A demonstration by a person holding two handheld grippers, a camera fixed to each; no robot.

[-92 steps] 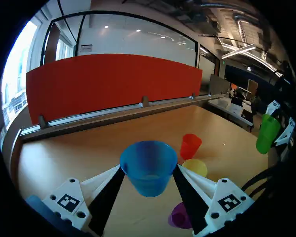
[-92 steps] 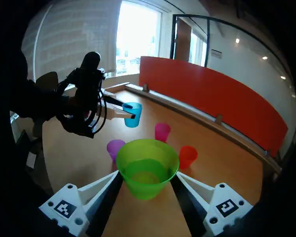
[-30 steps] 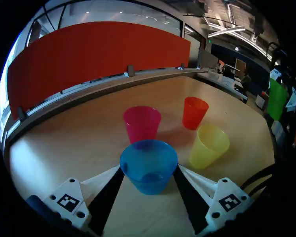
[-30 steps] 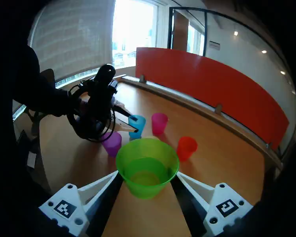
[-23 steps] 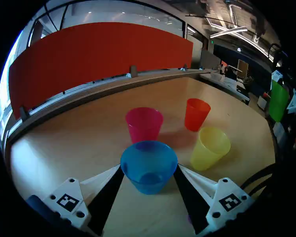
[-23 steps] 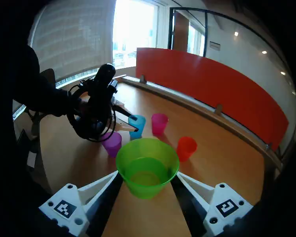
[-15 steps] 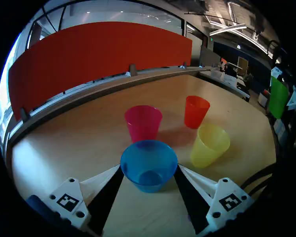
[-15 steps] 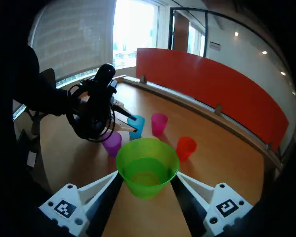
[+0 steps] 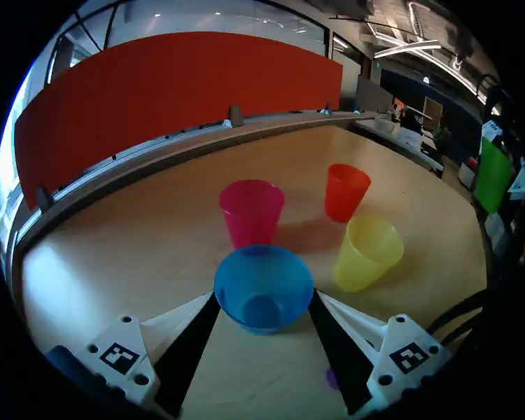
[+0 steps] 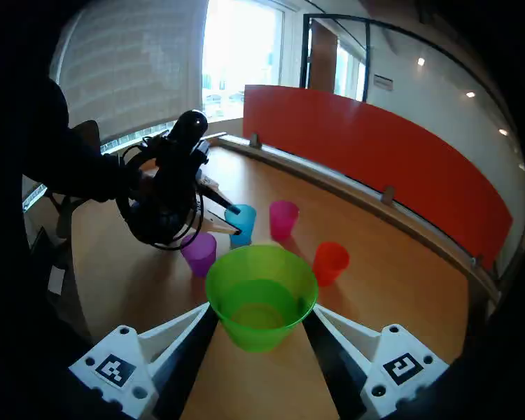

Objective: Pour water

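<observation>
The blue cup point(image 9: 264, 288) is pinched between the left tongs point(image 9: 263, 301), down low by the desk point(image 9: 122, 238) right in front of the pink cup point(image 9: 251, 211). The yellow cup point(image 9: 367, 250) and orange cup point(image 9: 346, 191) are off to the right in the left gripper view. The right tongs point(image 10: 261, 311) are clamped on the green cup point(image 10: 261, 295), which has some liquid in it and hangs above the desk, and the purple cup point(image 10: 199, 253) stands just beside the blue one.
</observation>
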